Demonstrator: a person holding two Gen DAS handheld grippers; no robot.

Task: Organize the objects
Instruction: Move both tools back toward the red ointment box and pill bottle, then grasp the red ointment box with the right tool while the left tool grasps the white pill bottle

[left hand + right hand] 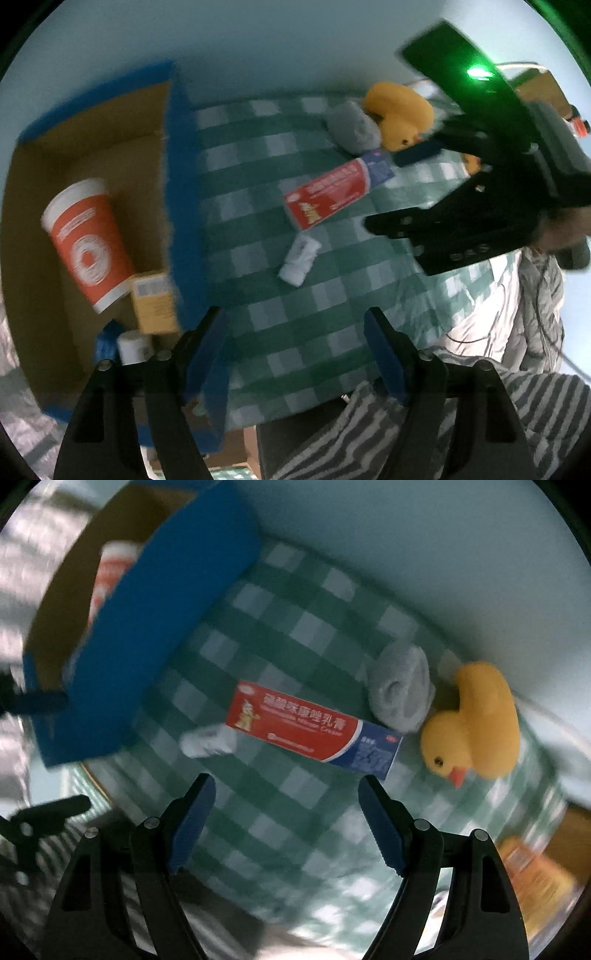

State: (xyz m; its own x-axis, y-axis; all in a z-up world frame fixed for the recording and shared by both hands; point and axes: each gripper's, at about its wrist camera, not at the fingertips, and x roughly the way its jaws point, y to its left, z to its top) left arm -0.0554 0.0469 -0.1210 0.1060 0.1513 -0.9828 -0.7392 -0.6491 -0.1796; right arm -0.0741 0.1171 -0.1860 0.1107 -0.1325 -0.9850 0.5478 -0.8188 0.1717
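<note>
A red and blue medicine box lies on the green checked cloth. A small white bottle lies beside it. A grey rolled sock and a yellow rubber duck lie farther back. A blue-edged cardboard box holds an orange paper cup, a yellow carton and a white roll. My left gripper is open and empty. My right gripper is open and empty above the cloth; it shows in the left wrist view.
A striped grey cloth lies at the near edge of the table. An orange packet sits at the lower right in the right wrist view. A pale wall stands behind the table.
</note>
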